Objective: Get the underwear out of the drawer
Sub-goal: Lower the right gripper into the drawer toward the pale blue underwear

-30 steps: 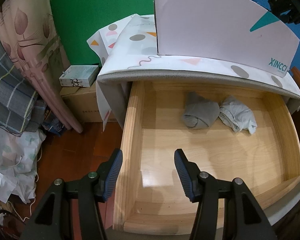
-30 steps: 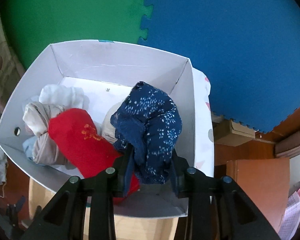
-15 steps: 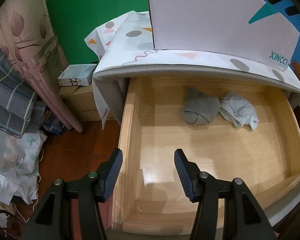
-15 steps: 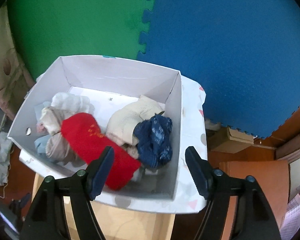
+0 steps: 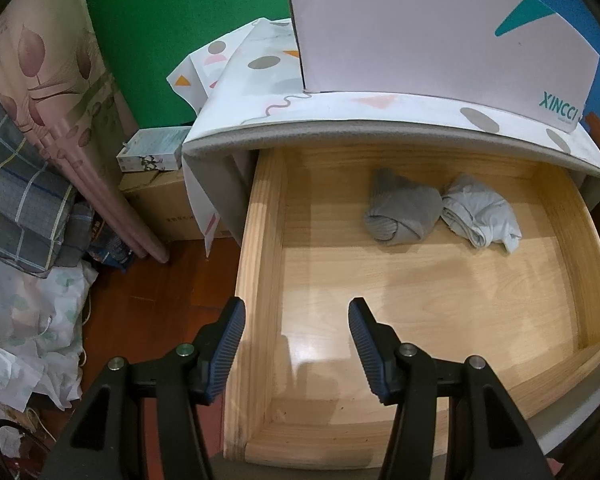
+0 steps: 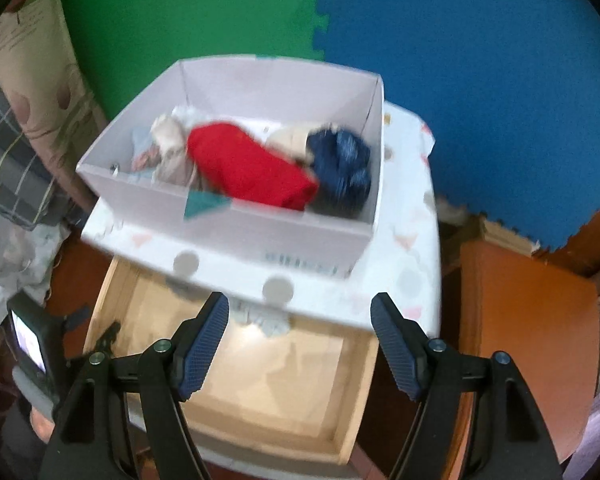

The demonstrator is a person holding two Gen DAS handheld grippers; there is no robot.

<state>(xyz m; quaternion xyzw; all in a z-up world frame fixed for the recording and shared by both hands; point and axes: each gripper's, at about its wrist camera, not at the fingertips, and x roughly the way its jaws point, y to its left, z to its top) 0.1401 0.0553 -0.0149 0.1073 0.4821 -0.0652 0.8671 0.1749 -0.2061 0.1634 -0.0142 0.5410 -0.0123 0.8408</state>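
Observation:
The wooden drawer (image 5: pixel 260 240) stands pulled open. Two rolled pieces of underwear lie at its back: a dark grey one (image 5: pixel 402 214) and a light grey one (image 5: pixel 480 214). My left gripper (image 5: pixel 296 332) is open and empty above the drawer's front left corner. My right gripper (image 6: pixel 300 336) is open and empty, high above the drawer (image 6: pixel 356 412). The white box (image 6: pixel 228 220) on the cabinet top holds a red piece (image 6: pixel 248 168), a navy patterned piece (image 6: pixel 344 164) and several pale ones. In the right wrist view the drawer's underwear is mostly hidden under the cabinet top.
The cabinet top wears a white patterned cloth (image 6: pixel 408 248). Green and blue foam mats cover the wall behind. A cardboard box (image 5: pixel 168 208), a small carton (image 5: pixel 152 152), bedding and bags crowd the floor at left. An orange-brown cabinet (image 6: pixel 528 320) stands at right.
My right gripper opened and let the navy piece drop into the white box, then pulled back and up, bringing the drawer into view. My left gripper has barely moved.

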